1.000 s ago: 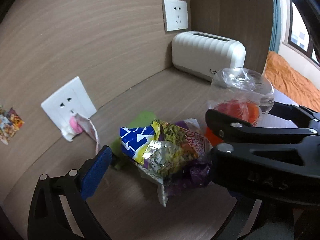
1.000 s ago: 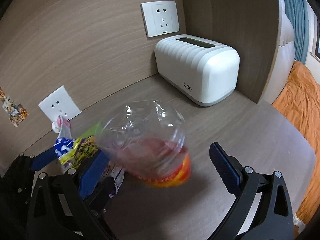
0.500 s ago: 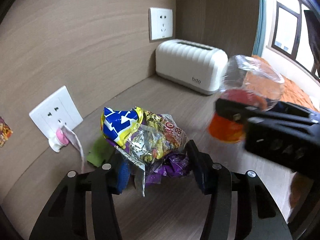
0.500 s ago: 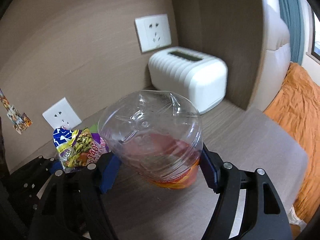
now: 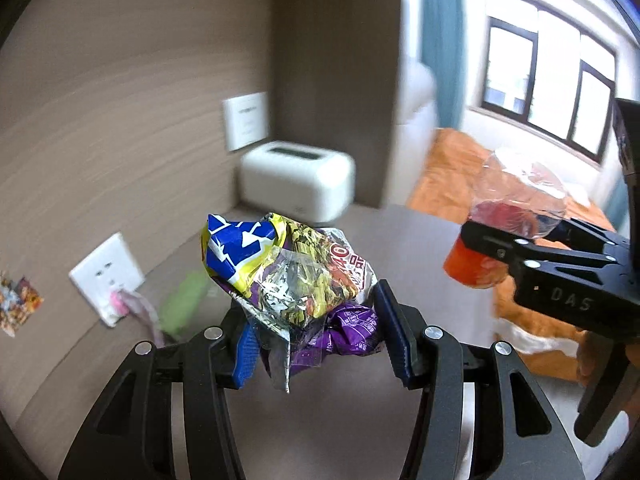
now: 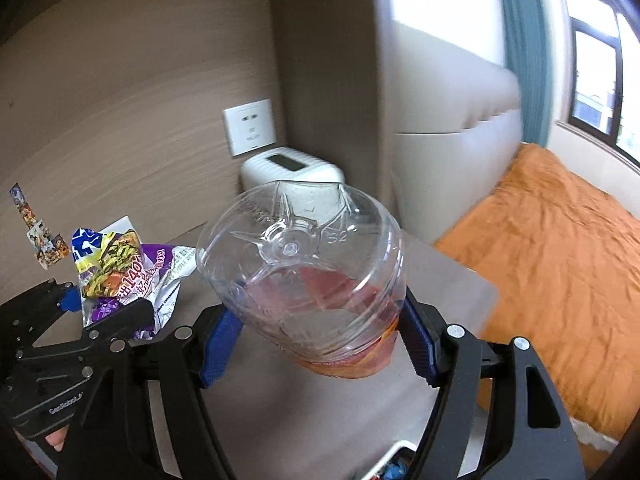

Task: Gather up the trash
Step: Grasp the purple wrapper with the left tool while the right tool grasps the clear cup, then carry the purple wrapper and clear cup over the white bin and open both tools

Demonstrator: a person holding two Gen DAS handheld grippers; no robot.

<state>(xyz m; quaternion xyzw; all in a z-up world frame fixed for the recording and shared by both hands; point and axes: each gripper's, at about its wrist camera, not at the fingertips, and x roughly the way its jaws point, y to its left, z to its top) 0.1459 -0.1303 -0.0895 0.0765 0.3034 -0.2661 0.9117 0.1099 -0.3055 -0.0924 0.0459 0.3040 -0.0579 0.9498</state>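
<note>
Trash in both hands, up off the tabletop (image 5: 420, 232)! Left gripper (image 5: 316, 340) has its jaws closed in on a crumpled wad of snack wrappers (image 5: 292, 272), blue, yellow and purple, a foil tail dangling below. Right gripper (image 6: 320, 336) has its jaws squeezed round the label end of a clear plastic bottle (image 6: 304, 264), base pointing forward. Both look featherweight; the wrappers are soft and slick and could slide out of a loose pinch, while the bottle is thin-walled and will buckle if squeezed harder, so the ribbed label band looks the best hold. A green scrap (image 5: 184, 300) lies on the tabletop by the wall socket (image 5: 106, 272). Toaster (image 6: 292, 168) sits back in the corner, well clear; tabletop edge drops off toward the bed (image 6: 560, 248), open room that side
</note>
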